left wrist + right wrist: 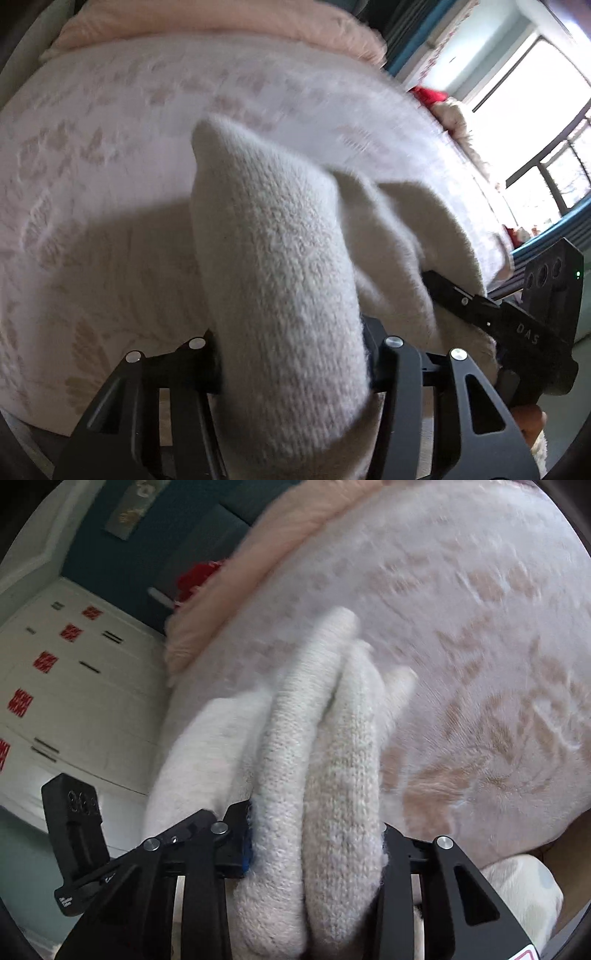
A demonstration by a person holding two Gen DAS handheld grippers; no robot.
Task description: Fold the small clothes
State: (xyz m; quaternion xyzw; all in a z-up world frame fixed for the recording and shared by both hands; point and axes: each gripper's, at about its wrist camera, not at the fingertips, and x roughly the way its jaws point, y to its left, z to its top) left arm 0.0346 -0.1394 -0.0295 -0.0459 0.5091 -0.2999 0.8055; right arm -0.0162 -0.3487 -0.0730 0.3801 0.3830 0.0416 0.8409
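Left gripper (pixel 291 362), right gripper (pixel 314 849) both clamped on fluffy cream knitted garment (pixel 280 258); thick bunched folds may slip; uneven fold

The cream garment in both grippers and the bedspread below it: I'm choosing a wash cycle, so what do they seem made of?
The cream garment looks like a soft knit, perhaps wool or acrylic: stitch rows and a fuzzy nap show. The bedspread looks like thin woven or quilted cloth, matte, with a beige leaf pattern; blur leaves its fibre open.
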